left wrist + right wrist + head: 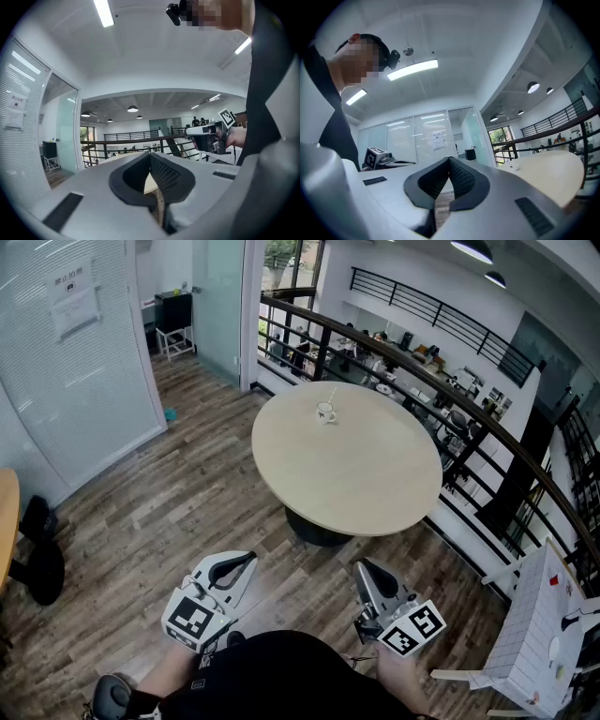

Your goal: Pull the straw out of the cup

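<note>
A small white cup [325, 412] stands on the far side of a round beige table [356, 474], well ahead of both grippers; its straw is too thin to make out clearly. The cup [514, 166] shows tiny in the right gripper view on the table [548, 173]. My left gripper [246, 560] and right gripper [362, 566] are held close to the person's body over the wooden floor, short of the table. Both point level, and each has its jaws shut with nothing between them. The left gripper [150, 155] sees the right gripper [208, 136]. The right gripper [450, 160] sees the left gripper [382, 159].
A dark curved railing [422, 381] runs behind and to the right of the table. Glass office walls [84, 362] stand at the left. A black bag [42, 563] lies on the floor at far left. A white checked surface [539, 634] sits at lower right.
</note>
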The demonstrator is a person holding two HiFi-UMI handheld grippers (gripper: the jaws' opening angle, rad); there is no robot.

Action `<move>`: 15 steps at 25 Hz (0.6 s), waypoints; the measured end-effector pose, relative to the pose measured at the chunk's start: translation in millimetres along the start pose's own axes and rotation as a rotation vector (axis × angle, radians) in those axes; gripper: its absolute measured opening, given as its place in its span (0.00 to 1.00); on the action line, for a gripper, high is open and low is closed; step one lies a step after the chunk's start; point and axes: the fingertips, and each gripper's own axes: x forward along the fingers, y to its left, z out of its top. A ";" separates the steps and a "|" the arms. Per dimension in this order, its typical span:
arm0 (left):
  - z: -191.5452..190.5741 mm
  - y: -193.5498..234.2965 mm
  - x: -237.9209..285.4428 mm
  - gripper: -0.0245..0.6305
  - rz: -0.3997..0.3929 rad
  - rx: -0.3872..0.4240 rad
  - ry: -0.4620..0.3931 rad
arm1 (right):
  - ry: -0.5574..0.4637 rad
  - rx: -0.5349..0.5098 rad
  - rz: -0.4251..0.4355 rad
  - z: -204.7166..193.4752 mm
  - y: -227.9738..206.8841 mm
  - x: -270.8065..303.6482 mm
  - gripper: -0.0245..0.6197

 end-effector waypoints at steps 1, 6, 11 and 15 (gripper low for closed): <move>-0.7 0.4 -0.9 0.05 0.001 -0.002 0.002 | 0.002 0.002 0.002 -1.5 1.0 0.9 0.07; -0.9 -1.8 -4.7 0.05 -0.005 -0.011 0.018 | 0.007 0.011 0.010 -5.0 4.6 1.5 0.07; -2.8 -0.3 -6.7 0.05 0.002 -0.011 0.016 | 0.007 0.017 0.011 -6.8 3.6 4.2 0.07; -6.9 7.6 -12.2 0.05 0.016 -0.013 0.013 | 0.012 0.011 0.030 -10.1 10.1 14.0 0.07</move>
